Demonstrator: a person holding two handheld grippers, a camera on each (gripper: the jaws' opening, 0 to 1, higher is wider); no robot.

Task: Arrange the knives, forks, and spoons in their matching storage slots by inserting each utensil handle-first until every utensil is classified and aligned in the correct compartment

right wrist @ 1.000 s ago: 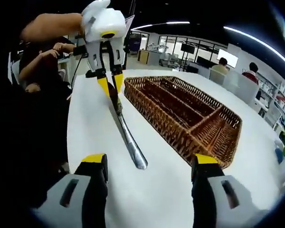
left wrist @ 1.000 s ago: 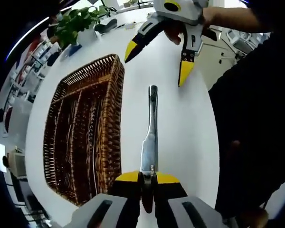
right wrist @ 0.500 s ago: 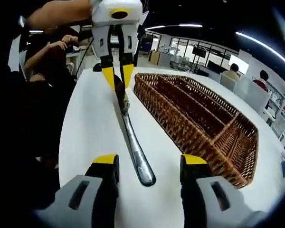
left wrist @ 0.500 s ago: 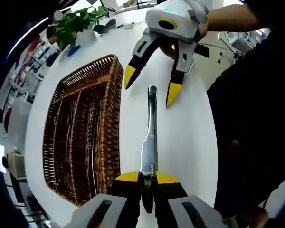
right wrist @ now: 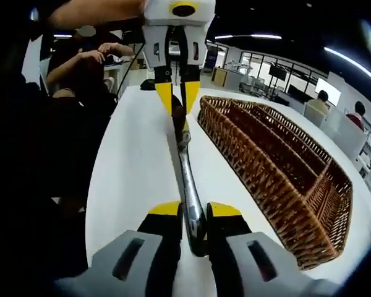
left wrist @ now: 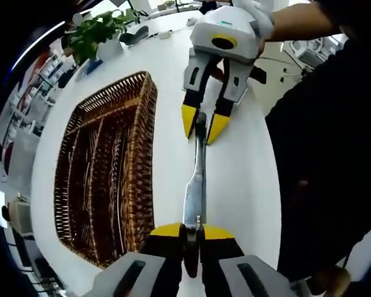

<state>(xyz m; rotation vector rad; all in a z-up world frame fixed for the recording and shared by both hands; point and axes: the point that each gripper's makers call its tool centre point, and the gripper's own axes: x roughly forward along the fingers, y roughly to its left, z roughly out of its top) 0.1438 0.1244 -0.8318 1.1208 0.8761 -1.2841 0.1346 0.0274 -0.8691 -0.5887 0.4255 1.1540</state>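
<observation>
A silver table knife (left wrist: 195, 185) stretches between my two grippers over the white table, alongside the long side of the brown wicker basket (left wrist: 145, 161). My left gripper (left wrist: 191, 232) is shut on one end of it. My right gripper (left wrist: 202, 127) comes in from the far end, its yellow tips pressed on either side of the other end. In the right gripper view the knife (right wrist: 187, 173) runs from my right gripper (right wrist: 195, 213), shut on its rounded end, up to the left gripper (right wrist: 177, 102). The basket (right wrist: 247, 161) lies to the right, its long slots holding nothing.
A person in dark clothes (left wrist: 328, 154) stands close along the table edge (left wrist: 269, 185). A potted plant (left wrist: 96, 34) sits at the far end of the table. Other people (right wrist: 80, 68) sit beyond the table, with office desks behind.
My right gripper has moved in from above the table to the knife's free end and shut on it. The left gripper has kept its hold without moving.
</observation>
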